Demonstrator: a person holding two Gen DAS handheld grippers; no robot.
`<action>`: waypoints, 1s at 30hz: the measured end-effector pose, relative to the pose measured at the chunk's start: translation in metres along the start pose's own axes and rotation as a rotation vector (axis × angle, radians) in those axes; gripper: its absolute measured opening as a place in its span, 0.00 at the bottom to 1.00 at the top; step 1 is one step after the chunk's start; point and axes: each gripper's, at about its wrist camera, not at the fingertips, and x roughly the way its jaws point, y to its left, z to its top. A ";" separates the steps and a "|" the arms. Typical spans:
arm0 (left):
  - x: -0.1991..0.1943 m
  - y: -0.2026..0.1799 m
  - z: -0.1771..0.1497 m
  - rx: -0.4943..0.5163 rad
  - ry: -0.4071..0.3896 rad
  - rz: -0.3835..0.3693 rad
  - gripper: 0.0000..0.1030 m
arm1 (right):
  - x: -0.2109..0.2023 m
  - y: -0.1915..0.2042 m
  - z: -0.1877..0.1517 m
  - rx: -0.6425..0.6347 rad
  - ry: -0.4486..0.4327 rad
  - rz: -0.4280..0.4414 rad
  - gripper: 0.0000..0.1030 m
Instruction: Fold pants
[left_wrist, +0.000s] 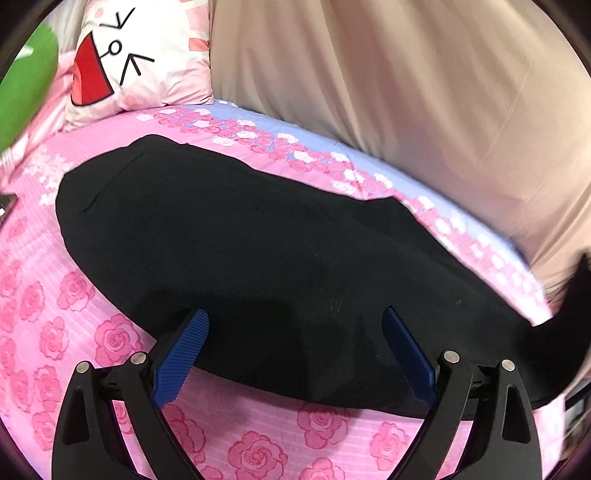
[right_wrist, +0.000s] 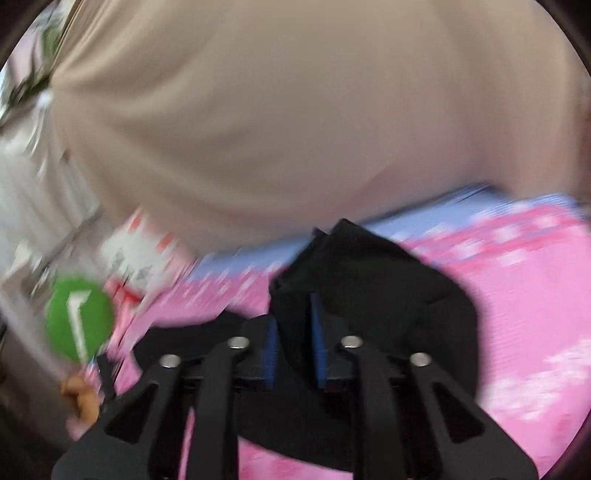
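Black pants (left_wrist: 258, 240) on pink sheet (left_wrist: 55, 314); pillow (left_wrist: 140, 62) beyond.

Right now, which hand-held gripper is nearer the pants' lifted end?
Right. The right hand-held gripper has the black pants' lifted end between its pads; the left hand-held gripper hovers open at the near edge.

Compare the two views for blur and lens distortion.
Left wrist view: mostly sharp, the black pants and the rose-print sheet crisp, though fisheye bends the bed's edge and the far right smears. Right wrist view: heavy motion blur across the sheet and beige curtain; only the right gripper looks fairly clear.
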 end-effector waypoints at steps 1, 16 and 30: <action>-0.003 0.005 0.000 -0.019 -0.005 -0.034 0.89 | 0.021 0.015 -0.010 -0.037 0.056 -0.012 0.38; -0.016 0.036 0.000 -0.172 -0.034 -0.304 0.89 | -0.080 -0.151 -0.104 0.511 -0.039 -0.271 0.63; -0.030 0.024 -0.003 -0.129 -0.062 -0.273 0.89 | -0.088 -0.117 -0.079 0.372 -0.147 -0.233 0.17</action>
